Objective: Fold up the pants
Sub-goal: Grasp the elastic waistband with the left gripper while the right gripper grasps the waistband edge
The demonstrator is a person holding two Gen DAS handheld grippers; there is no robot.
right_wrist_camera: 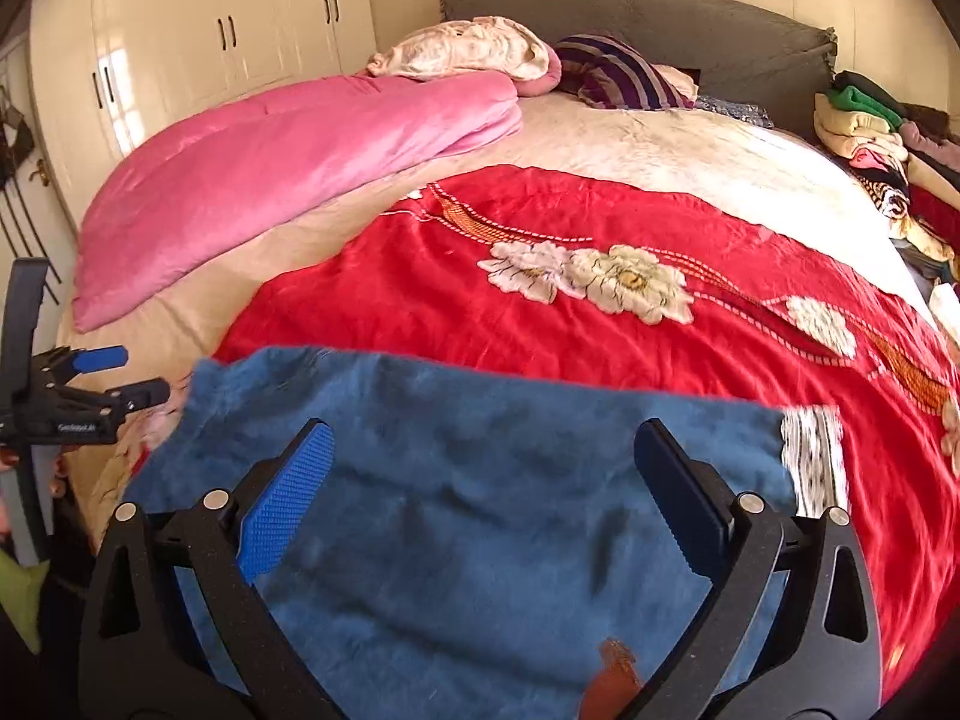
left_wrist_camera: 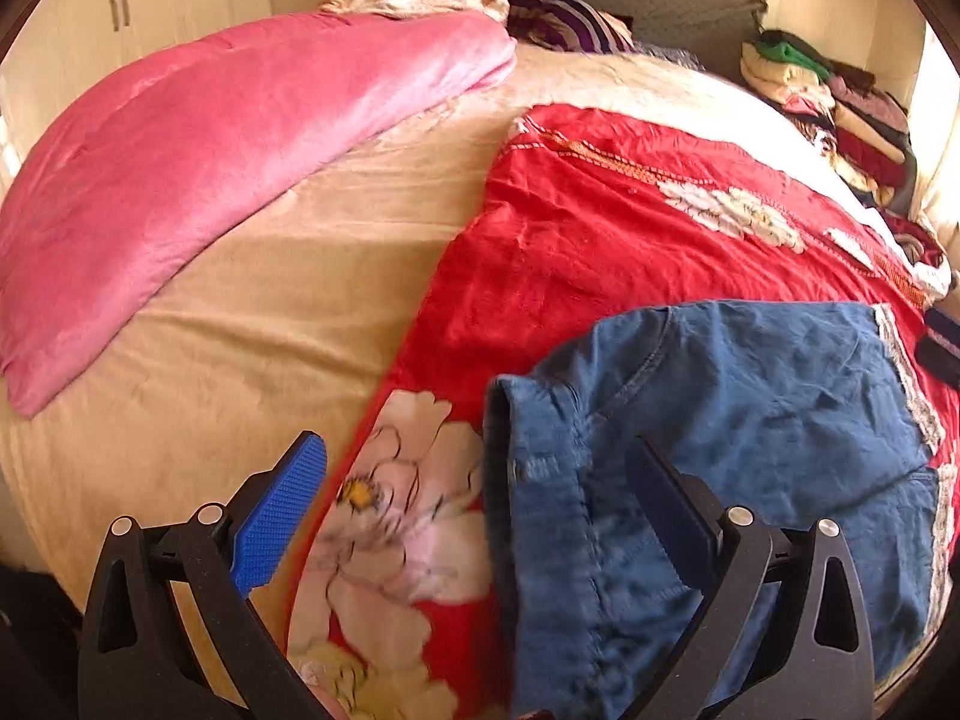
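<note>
Blue denim pants (left_wrist_camera: 750,420) lie folded on a red floral blanket (left_wrist_camera: 600,228) on the bed, a white lace hem at their right end. My left gripper (left_wrist_camera: 480,480) is open above the waistband edge at the pants' left side, holding nothing. In the right wrist view the pants (right_wrist_camera: 468,480) spread under my right gripper (right_wrist_camera: 486,456), which is open just above the cloth; a brown label (right_wrist_camera: 612,678) shows near the bottom. The left gripper (right_wrist_camera: 129,372) is also seen there at the far left, off the pants' left corner.
A pink quilt (right_wrist_camera: 288,174) lies folded along the bed's left side, with pillows (right_wrist_camera: 618,75) by the grey headboard (right_wrist_camera: 660,18). A pile of clothes (right_wrist_camera: 882,144) sits at the far right. White wardrobes (right_wrist_camera: 198,48) stand to the left. Beige sheet (left_wrist_camera: 252,300) lies between quilt and blanket.
</note>
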